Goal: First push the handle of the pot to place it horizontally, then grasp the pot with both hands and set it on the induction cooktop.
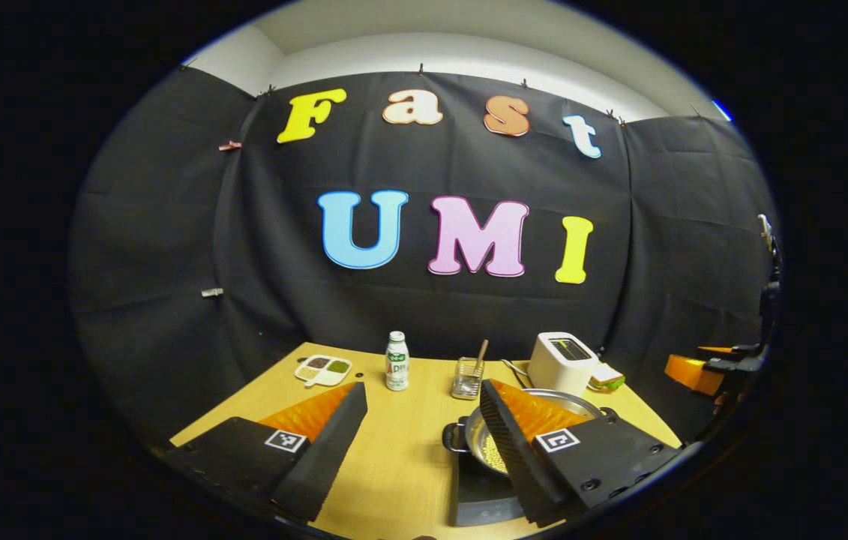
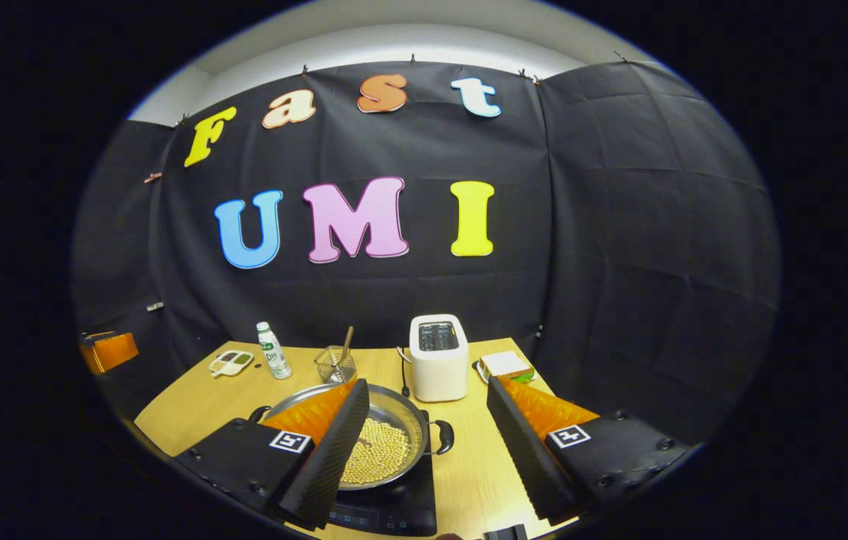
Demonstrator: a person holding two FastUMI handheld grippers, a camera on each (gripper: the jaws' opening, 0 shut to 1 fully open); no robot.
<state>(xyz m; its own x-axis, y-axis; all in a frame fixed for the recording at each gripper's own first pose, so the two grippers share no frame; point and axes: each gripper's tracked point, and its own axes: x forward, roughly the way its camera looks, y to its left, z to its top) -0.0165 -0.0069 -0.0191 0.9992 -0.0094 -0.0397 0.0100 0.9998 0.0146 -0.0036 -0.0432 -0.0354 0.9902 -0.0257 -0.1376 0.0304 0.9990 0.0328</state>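
Stainless steel shallow pot (image 2: 382, 442) with two small black loop handles sits on a black induction cooktop (image 2: 394, 506) on the pale wooden counter (image 2: 468, 465), holding a bed of yellow beans (image 2: 379, 457). It looks rigid, smooth and fairly heavy, with loose contents that could spill if tipped, so the side handles are the sensible grip. Both tools hover level above the near edge, jaws spread wide and empty: the left hand-held gripper (image 1: 424, 420) left of the pot, the right hand-held gripper (image 2: 427, 420) towards its right side
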